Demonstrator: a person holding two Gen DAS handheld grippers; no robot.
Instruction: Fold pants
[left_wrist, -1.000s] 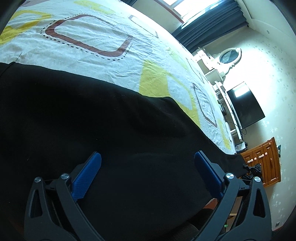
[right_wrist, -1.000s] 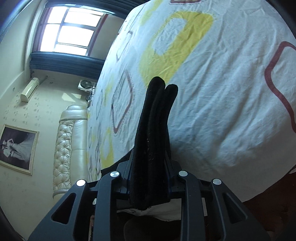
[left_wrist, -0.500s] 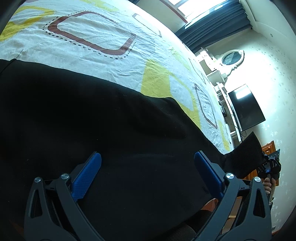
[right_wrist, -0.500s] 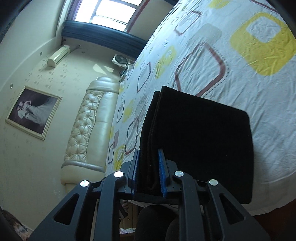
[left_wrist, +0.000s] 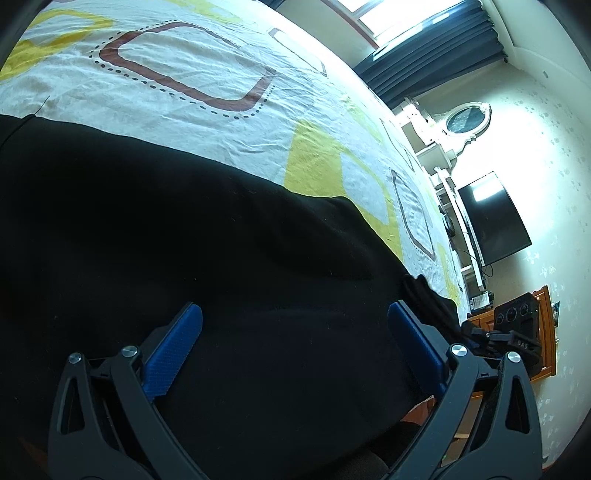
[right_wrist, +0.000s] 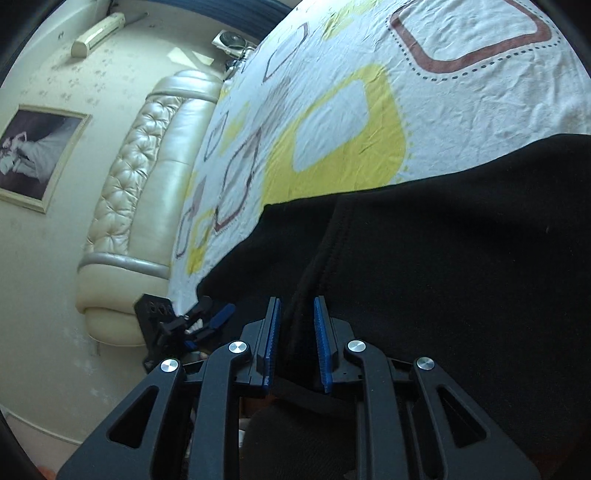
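Black pants (left_wrist: 184, 251) lie flat across the near part of a bed with a white, yellow and brown patterned sheet (left_wrist: 192, 62). My left gripper (left_wrist: 295, 332) is wide open just above the pants, its blue pads on either side of bare cloth. My right gripper (right_wrist: 295, 325) has its jaws slightly parted around a folded edge of the pants (right_wrist: 424, 258), which now rests on the layer below. The cloth edge stands between the pads. The right gripper also shows in the left wrist view (left_wrist: 513, 336), and the left gripper in the right wrist view (right_wrist: 199, 321).
A padded cream headboard (right_wrist: 147, 177) stands to the left in the right wrist view. A television (left_wrist: 491, 218), white shelves and a wooden cabinet (left_wrist: 546, 332) stand beyond the bed's far end. A dark-curtained window (left_wrist: 436, 40) is behind.
My right gripper has carried the held end of the pants over and down onto the spread cloth, and its jaws have eased apart. The left gripper has stayed open in place.
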